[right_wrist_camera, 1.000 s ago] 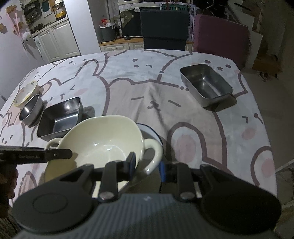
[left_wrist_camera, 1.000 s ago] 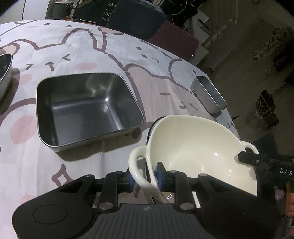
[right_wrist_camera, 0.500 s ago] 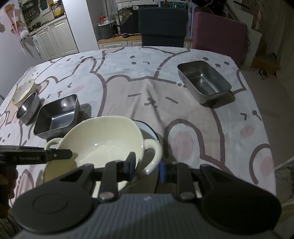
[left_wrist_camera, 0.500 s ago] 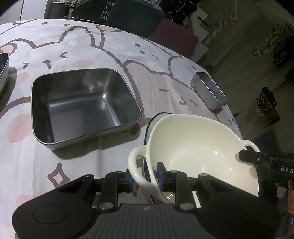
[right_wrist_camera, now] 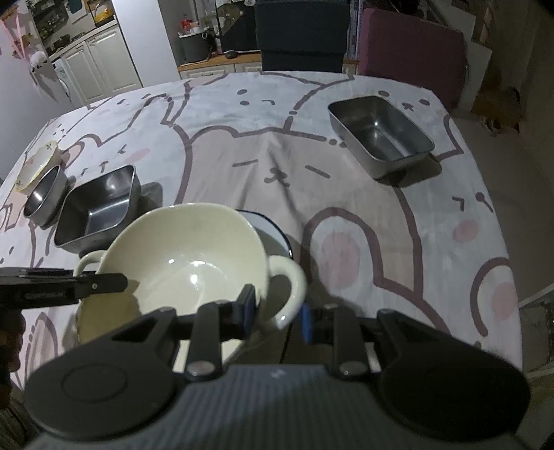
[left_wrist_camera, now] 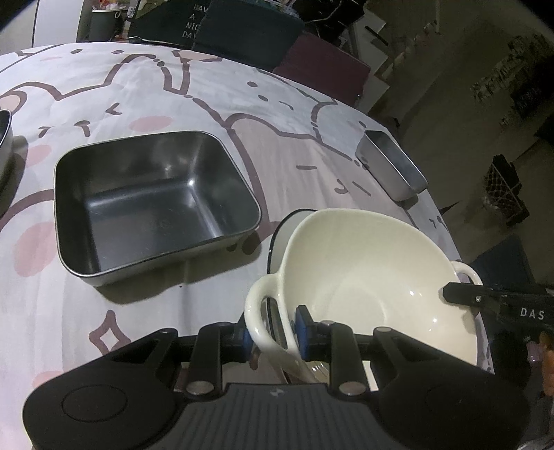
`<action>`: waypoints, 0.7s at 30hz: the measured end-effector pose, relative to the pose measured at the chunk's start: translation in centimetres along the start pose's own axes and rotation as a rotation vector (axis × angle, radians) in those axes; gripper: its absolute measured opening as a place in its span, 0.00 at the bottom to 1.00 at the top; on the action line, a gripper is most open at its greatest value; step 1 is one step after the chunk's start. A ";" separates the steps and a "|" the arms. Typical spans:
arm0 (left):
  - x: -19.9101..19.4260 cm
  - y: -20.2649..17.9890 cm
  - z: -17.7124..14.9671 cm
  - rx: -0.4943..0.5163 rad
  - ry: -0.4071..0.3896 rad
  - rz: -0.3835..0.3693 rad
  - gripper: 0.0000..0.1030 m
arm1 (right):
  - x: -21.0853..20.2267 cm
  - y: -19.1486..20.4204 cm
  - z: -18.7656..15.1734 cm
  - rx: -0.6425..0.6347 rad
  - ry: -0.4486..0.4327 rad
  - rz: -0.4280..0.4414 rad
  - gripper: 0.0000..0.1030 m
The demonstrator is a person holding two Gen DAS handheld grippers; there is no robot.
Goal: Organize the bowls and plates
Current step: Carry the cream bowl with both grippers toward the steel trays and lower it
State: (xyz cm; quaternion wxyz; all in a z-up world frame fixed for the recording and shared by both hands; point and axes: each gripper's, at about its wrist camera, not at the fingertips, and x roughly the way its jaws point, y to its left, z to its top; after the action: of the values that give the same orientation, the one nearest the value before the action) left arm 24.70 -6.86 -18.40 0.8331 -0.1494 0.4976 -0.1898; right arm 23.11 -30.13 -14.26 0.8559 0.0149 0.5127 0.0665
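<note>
Both grippers (left_wrist_camera: 272,335) (right_wrist_camera: 277,311) clamp cream bowl (left_wrist_camera: 363,277) handles; bowl empty; steel square tray (left_wrist_camera: 152,204) empty.

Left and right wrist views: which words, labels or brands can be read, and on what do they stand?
"HAV / A / NIC / DAY", cut off: dark cushion behind the table.
"DAS", cut off: right gripper beside the cream bowl.
Lettering on the left gripper: too blurred to read.

A home dining area beside a kitchen is shown. A table is covered by a cartoon-animal tablecloth (right_wrist_camera: 277,138), upholstered chairs (right_wrist_camera: 412,52) are set at its far edge, and white kitchen cabinets (right_wrist_camera: 104,65) and a washing machine (right_wrist_camera: 59,79) are seen behind.
</note>
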 end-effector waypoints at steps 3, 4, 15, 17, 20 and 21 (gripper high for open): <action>0.1 0.0 0.0 0.003 0.002 -0.002 0.25 | 0.3 -0.2 0.0 0.010 0.007 0.000 0.31; 0.1 0.0 0.0 0.007 0.002 0.000 0.25 | 0.3 -0.2 0.0 0.011 0.008 -0.001 0.31; 0.1 -0.5 0.0 0.032 0.009 0.003 0.25 | 1.0 -0.9 0.0 0.047 0.031 0.013 0.31; 0.1 -0.5 0.0 0.038 0.010 0.005 0.25 | 1.1 -1.0 0.0 0.053 0.034 0.015 0.31; 0.2 -0.7 0.1 0.046 0.014 0.005 0.25 | 1.3 -1.3 0.0 0.071 0.041 0.024 0.31; 0.2 -0.7 0.1 0.047 0.015 0.004 0.25 | 1.4 -1.5 0.0 0.079 0.044 0.028 0.31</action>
State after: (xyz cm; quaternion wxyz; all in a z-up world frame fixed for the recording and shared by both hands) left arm 24.77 -7.59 -18.18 0.8332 -0.1271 0.4993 -0.2008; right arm 23.89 -31.40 -15.58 0.8421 0.0542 0.5334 0.0584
